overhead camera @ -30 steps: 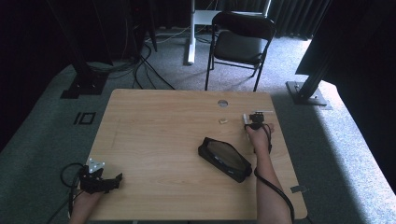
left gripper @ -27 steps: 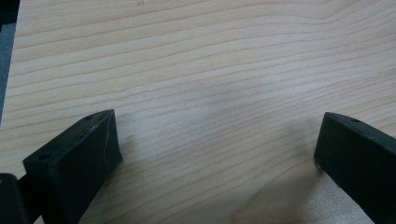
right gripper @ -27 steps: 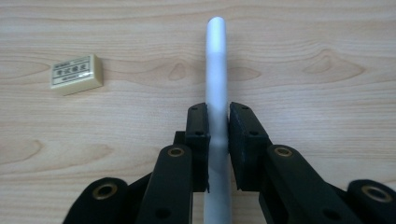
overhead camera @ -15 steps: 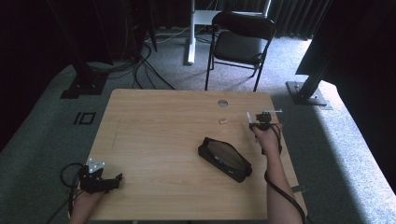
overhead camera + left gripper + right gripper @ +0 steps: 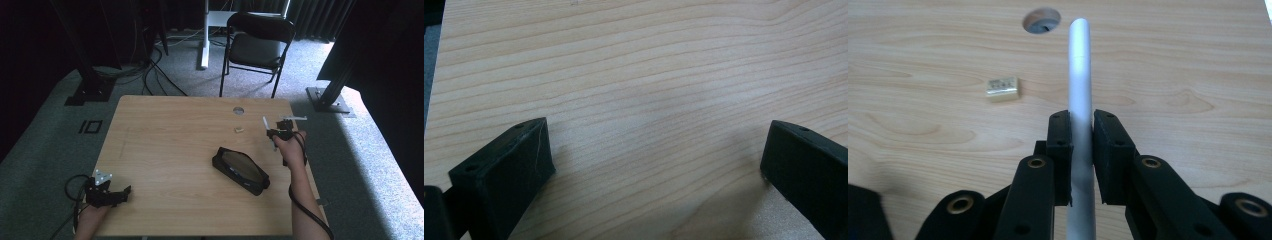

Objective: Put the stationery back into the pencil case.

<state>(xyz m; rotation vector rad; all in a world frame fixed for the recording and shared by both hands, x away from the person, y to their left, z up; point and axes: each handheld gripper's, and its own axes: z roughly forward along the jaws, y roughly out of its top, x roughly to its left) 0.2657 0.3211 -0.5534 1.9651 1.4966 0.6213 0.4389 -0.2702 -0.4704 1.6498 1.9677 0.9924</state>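
**A:** ok so what's going on here, big stuff first?

**B:** Wooden table (image 5: 165,150), with a black case (image 5: 241,170) lying on it right of centre, so I'll place everything off the case. Looks like a pencil case with a clear or mesh top, long axis running diagonally, near end pointing toward the person's right.

**A:** and the 2 grippers?

**B:** Right gripper (image 5: 1081,135) is up beyond the case, toward the far right edge of the table. Its jaws are clamped narrow on a pen (image 5: 1079,75), a plain silver-white rod, smooth, rounded tip. Left gripper (image 5: 107,190) is way off to the left of the case at the near edge, jaws spread wide, nothing between them but bare wood.

**A:** which way does the pen point?

**B:** Straight out ahead along the jaws, sticking well past them, and it runs back between them too. From the high view it's tilted up off the table, angled away from the case. My guess is it goes into the case, so the right hand is obviously the nearer one, and the pen's long axis would need swinging round to line up with the case's diagonal.

**A:** anything else?

**B:** Beyond the case there's 1 small tan eraser (image 5: 1003,88), and further on 1 round hole (image 5: 1041,20) in the table.
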